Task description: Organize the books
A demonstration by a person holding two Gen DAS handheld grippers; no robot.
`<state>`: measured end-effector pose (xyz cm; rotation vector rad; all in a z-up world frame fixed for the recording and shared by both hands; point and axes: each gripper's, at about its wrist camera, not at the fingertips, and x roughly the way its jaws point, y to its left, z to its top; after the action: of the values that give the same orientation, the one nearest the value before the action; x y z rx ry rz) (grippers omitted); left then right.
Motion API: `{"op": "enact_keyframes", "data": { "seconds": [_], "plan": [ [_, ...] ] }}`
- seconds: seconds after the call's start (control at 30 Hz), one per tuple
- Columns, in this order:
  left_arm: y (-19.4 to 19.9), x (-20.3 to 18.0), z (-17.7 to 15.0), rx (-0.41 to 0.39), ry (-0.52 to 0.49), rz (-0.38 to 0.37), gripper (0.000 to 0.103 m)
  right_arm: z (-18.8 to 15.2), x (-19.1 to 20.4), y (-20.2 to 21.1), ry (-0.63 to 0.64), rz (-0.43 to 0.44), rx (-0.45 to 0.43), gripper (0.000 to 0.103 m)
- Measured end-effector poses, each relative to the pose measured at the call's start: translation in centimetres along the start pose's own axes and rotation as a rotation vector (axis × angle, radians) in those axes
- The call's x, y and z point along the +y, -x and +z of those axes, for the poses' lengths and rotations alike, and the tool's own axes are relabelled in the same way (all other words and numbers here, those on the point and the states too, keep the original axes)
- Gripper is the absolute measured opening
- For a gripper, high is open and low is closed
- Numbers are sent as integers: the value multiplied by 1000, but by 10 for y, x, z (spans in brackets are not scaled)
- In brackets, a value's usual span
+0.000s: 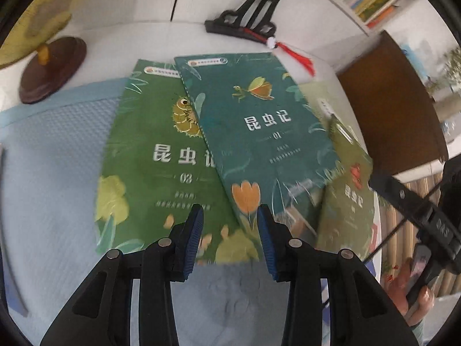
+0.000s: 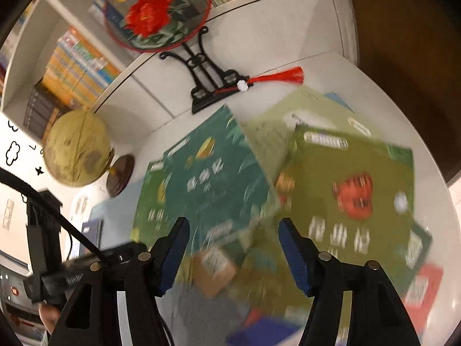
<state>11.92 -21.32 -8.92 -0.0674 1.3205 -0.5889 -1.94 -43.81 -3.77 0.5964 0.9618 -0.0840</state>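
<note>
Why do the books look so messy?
They lie fanned and crooked instead of stacked. The teal book sits tilted across the green book, hiding part of its title, and the olive book pokes out slanted on the other side. No edges line up. Nothing looks torn or spilled.

The right gripper (image 2: 232, 255) hangs over a white counter (image 2: 331, 66), its blue-padded jaws apart with nothing between them. Beneath it lie overlapping books, blurred: a teal book (image 2: 207, 178) on the left, an olive-green book (image 2: 360, 173) with a red figure on the right, and a pale green book (image 2: 273, 124) behind them. At the back stands a round fan (image 2: 158, 11) painted with red flowers on a black stand (image 2: 207, 80), its red tassel (image 2: 285, 75) trailing right. A yellowish globe (image 2: 75, 150) stands at the left, before a bookshelf (image 2: 72, 63) filled with books.
</note>
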Motion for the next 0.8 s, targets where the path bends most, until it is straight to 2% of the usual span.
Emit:
{"op": "enact_keyframes", "data": {
  "seconds": [0.13, 0.4, 0.47, 0.6, 0.7, 0.8],
  "plan": [
    [-16, 3, 9, 6, 24, -14, 36, 28, 4, -36, 54, -13, 21, 49],
    [-32, 5, 17, 12, 49, -100, 36, 56, 3, -89, 153, -99, 71, 40],
    [-34, 5, 19, 13, 55, -121, 36, 55, 1, -99, 148, -95, 108, 41],
    [-30, 10, 15, 1, 46, -121, 36, 50, 4, -93, 142, -85, 112, 41],
    [-17, 23, 0, -8, 44, -135, 36, 37, 6, -87, 109, -27, 140, 41],
    [4, 44, -32, -6, 59, -137, 36, 12, 25, -80, 130, 3, 176, 41]
  ]
}}
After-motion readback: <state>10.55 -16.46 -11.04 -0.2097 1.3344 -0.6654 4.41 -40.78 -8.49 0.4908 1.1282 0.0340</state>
